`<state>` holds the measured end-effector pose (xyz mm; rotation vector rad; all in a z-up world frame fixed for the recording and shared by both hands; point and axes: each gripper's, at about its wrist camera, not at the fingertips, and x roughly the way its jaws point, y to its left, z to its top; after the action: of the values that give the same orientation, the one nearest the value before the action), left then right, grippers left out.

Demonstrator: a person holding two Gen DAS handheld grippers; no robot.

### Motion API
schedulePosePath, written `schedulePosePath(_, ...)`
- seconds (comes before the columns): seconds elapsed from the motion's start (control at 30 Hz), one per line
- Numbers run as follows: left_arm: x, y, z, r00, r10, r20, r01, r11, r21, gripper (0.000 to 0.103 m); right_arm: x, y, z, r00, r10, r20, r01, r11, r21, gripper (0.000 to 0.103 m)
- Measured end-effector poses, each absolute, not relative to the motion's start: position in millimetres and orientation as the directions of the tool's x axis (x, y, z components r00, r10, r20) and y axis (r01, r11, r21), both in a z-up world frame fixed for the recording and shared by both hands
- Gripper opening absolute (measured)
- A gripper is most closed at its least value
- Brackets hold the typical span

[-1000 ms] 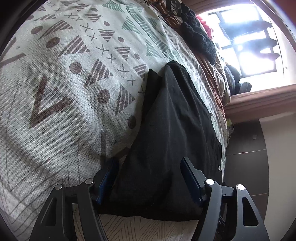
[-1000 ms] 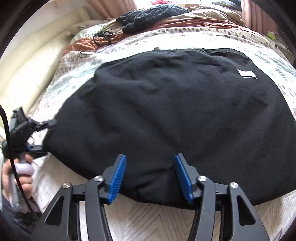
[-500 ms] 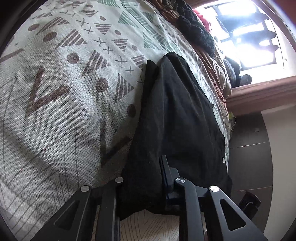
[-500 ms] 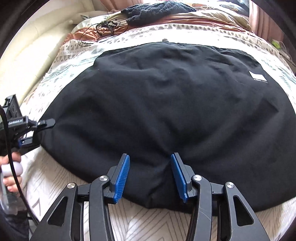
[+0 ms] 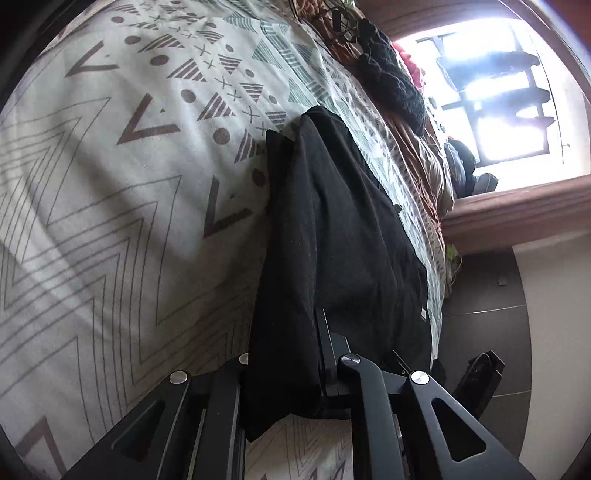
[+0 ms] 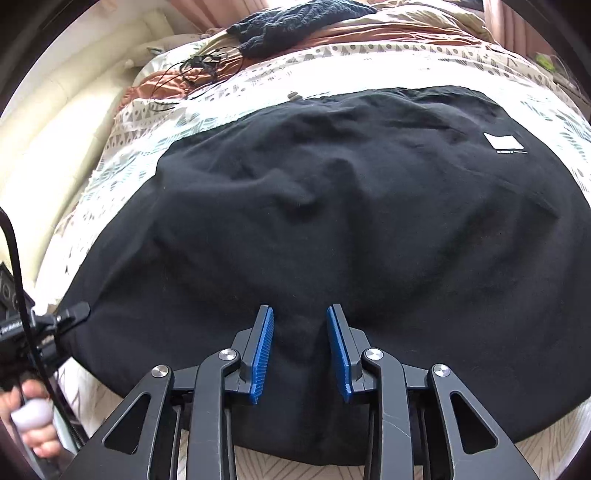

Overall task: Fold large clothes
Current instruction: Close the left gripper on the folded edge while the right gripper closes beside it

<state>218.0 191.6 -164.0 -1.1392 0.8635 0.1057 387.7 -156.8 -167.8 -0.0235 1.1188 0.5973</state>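
A large black garment (image 6: pixel 332 229) with a small white label (image 6: pixel 501 142) lies spread on a patterned bedspread (image 6: pixel 258 85). It also shows in the left wrist view (image 5: pixel 332 240) as a long dark strip. My left gripper (image 5: pixel 284 354) is shut on the garment's near left edge; it also shows in the right wrist view (image 6: pixel 74 314) at the garment's left corner. My right gripper (image 6: pixel 300 339) straddles a bunched fold of the near hem, its blue pads (image 6: pixel 263 350) narrowly apart with cloth between them.
A dark knitted garment (image 6: pixel 295 22) and tangled black cables (image 6: pixel 199 70) lie at the far end of the bed. A cream headboard or wall (image 6: pixel 48 147) runs along the left. A bright window (image 5: pixel 498 92) and dark floor (image 5: pixel 480 314) lie beyond the bed's far side.
My left gripper has closed on the garment's edge. My right gripper's jaws have narrowed around the hem, and cloth has bunched up between them.
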Motion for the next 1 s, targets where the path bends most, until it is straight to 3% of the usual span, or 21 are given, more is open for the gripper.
schedulePosePath(0.1,217.1,192.0,-170.7,0.676,-0.334,-0.656,-0.496,0.452,-0.741,0.015,384.1,-154.5,-170.9,0.3,0.426,-0.853,-0.48,0.841,0.251,0.031)
schedulePosePath(0.27,222.9,197.9,-181.6,0.649,-0.325,-0.688,-0.549,0.427,-0.719,0.028,398.0,-147.2,-173.8,0.317,0.41,-0.855,-0.475,0.849,0.231,0.019)
schedulePosePath(0.43,225.0,197.4,-190.9,0.644,-0.313,-0.698,-0.575,0.404,-0.712,0.032,428.8,-130.1,-174.5,0.327,0.408,-0.852,-0.457,0.858,0.236,0.012)
schedulePosePath(0.77,228.6,195.5,-191.2,0.632,-0.29,-0.718,-0.606,0.393,-0.692,0.032,469.4,-112.6,-182.9,0.308,0.442,-0.843,-0.425,0.856,0.294,0.01)
schedulePosePath(1.0,231.9,191.7,-176.7,0.639,-0.267,-0.721,-0.598,0.416,-0.685,0.016,459.3,-123.8,-180.3,0.284,0.463,-0.839,-0.416,0.848,0.327,0.01)
